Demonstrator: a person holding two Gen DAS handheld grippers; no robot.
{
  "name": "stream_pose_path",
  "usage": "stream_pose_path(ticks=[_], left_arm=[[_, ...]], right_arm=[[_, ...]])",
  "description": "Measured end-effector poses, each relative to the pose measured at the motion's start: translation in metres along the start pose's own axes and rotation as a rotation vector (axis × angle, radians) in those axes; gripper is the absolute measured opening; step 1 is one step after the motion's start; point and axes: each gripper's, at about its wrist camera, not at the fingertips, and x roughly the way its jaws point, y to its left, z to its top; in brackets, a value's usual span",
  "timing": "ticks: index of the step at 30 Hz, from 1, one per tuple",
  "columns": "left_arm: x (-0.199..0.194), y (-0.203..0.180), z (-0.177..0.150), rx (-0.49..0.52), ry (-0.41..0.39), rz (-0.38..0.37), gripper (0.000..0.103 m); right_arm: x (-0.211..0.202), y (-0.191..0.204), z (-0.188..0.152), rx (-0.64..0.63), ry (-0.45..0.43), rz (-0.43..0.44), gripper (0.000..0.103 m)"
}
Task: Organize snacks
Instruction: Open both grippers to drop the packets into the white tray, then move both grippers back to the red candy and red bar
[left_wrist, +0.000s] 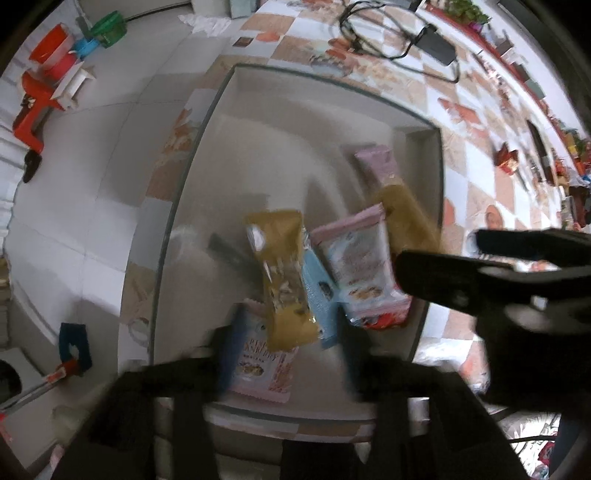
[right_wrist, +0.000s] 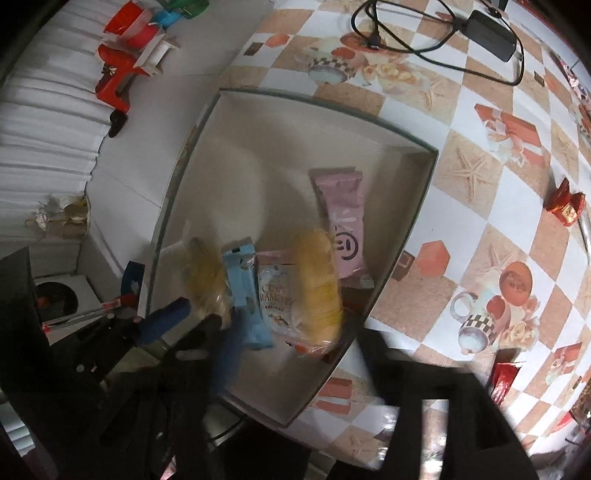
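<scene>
One shallow white tray (right_wrist: 417, 192) sits at the table's edge on a checkered cloth (right_wrist: 480, 221). In it lie two yellow packets (right_wrist: 319, 284), two pink ones (right_wrist: 341, 218) and one light-blue packet (right_wrist: 245, 295), bunched toward the tray's near edge; further wrappers beneath are too blurred to count. One red sweet (right_wrist: 565, 205) lies on the cloth, well apart. The left gripper (left_wrist: 284, 354) and the right gripper (right_wrist: 295, 354) both stand with jaws apart above the pile, nothing pinched.

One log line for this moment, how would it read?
step: dropping snacks | left gripper: open | right gripper: open | yellow packets: falling into tray | red candy: on table
</scene>
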Motion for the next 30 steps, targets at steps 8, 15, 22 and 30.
stream_pose_path(ticks=[8,15,22,30], left_arm=[[0.002,-0.015,-0.002,0.019,0.009,0.000,0.076],[-0.004,-0.043,-0.002,0.069,-0.006,-0.002,0.078],[-0.008,-0.074,-0.006,0.141,0.001,0.013,0.078],[-0.009,-0.115,-0.013,0.245,0.020,0.044,0.078]], right_arm=[[0.007,-0.047,-0.017,0.094,0.035,-0.088,0.091],[0.022,-0.133,-0.055,0.267,0.082,-0.177,0.091],[0.046,-0.202,-0.089,0.404,0.135,-0.233,0.091],[0.052,-0.253,-0.114,0.497,0.103,-0.231,0.099]])
